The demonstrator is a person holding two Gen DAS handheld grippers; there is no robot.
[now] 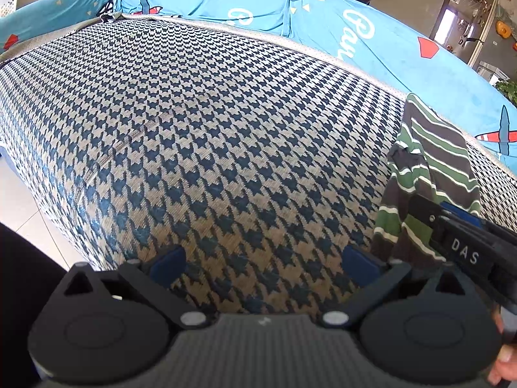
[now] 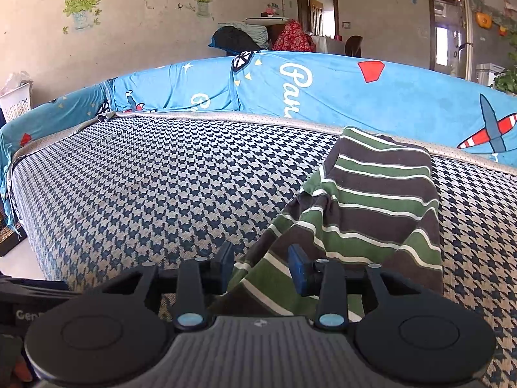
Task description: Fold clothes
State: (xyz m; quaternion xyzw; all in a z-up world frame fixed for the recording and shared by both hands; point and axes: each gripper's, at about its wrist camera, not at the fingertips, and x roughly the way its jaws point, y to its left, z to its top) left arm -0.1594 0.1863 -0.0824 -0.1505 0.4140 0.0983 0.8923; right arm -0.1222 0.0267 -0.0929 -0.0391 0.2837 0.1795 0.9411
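Right wrist view, right gripper (image 2: 261, 266) fingers partly apart, striped shirt (image 2: 371, 200) loose between; left gripper (image 1: 265, 263) spread, empty.

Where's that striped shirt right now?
The striped shirt lies folded on the houndstooth sofa seat, right of centre in both views, near the blue backrest cover, with its near edge between the right gripper fingers.

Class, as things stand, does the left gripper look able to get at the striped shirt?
Probably yes: the left gripper stands open over bare houndstooth cover, and the striped shirt lies just beside it, though the right gripper partly crowds its near edge.
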